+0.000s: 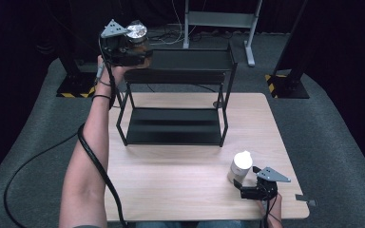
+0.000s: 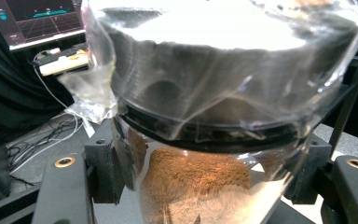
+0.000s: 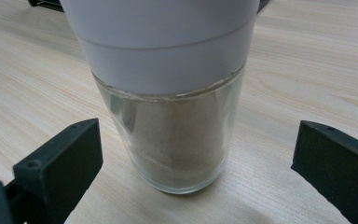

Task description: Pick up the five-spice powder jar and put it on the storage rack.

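Between the left tool's [image 2: 205, 182] matt black plastic jaws, a clear glossy glass jar [image 2: 200, 186] wears crinkled shiny film over its lid. Before the right tool [image 3: 196, 168], a smooth glass jar [image 3: 177, 135] with matt white plastic cap stands on the pale wood-grain desk [image 3: 307, 60].
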`<state>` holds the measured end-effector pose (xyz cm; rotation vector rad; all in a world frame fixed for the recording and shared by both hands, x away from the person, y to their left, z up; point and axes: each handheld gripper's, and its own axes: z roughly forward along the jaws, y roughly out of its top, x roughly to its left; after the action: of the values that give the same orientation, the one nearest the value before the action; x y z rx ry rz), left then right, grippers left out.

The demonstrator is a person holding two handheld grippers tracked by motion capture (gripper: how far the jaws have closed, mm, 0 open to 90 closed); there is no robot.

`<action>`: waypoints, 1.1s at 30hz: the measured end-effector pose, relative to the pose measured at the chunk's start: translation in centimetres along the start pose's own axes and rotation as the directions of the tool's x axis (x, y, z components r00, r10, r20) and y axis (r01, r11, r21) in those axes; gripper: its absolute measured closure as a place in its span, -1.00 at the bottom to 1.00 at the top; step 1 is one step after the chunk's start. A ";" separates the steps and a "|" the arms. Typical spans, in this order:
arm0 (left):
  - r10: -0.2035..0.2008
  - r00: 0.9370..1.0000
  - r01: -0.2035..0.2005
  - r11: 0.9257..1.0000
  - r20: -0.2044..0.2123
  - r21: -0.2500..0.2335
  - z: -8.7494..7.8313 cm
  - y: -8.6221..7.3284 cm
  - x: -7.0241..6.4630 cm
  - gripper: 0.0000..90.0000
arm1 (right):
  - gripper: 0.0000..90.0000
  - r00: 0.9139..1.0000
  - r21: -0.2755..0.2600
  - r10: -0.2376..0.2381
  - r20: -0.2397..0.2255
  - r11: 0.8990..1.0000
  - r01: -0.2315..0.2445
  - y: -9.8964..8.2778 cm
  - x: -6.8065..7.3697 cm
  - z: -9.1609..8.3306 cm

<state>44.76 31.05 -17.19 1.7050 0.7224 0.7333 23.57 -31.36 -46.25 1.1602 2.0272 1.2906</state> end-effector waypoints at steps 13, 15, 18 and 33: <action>-0.012 1.000 0.012 1.000 -0.005 0.028 1.9 0.1 0.3 -0.33 | -0.99 1.000 -0.004 0.001 0.000 1.000 -0.001 -0.1 0.0 0.0; -0.015 1.000 0.016 0.999 -0.010 0.034 2.2 0.1 0.5 -0.33 | -0.99 1.000 -0.004 -0.001 0.001 1.000 0.001 -0.1 0.0 0.0; -0.021 1.000 0.022 0.999 -0.015 0.041 2.5 0.1 0.6 -0.33 | -0.99 1.000 -0.005 -0.001 0.000 1.000 0.001 -0.1 0.0 0.0; -0.048 0.998 0.051 0.996 -0.041 0.077 3.9 -0.3 0.9 -0.33 | -0.99 1.000 -0.009 -0.002 -0.001 1.000 0.002 -0.2 0.0 -0.1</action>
<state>48.30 29.55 -18.20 1.7410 0.8273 0.7133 23.44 -31.42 -46.36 1.1534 2.0207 1.2975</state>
